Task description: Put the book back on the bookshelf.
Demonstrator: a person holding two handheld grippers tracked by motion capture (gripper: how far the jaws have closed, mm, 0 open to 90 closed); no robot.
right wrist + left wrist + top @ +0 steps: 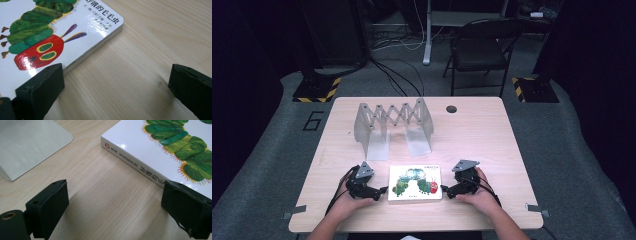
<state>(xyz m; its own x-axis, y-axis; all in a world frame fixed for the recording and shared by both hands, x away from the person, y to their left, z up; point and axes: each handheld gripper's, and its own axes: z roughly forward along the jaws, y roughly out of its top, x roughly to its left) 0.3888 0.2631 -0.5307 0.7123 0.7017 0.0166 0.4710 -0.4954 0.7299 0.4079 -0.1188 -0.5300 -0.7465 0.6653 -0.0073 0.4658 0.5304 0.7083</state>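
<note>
Flanking the white glossy caterpillar board book (415, 182) lying flat near the wooden tabletop's (472, 135) front edge, left gripper (382, 190) and right gripper (445, 189) both gape unloaded; squeeze opposite edges evenly.

Glossy white board book (75, 32), pale matt wood-grain table (105, 195), frosted translucent plastic rack (393, 125), matt black jaws

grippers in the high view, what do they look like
Both are black handheld tools. The left gripper and right gripper each carry a grey three-cornered plate on top, and black cables trail back past the hands. Close up, the jaws are blocky, matte black pads. The forearms show no sleeves.
</note>
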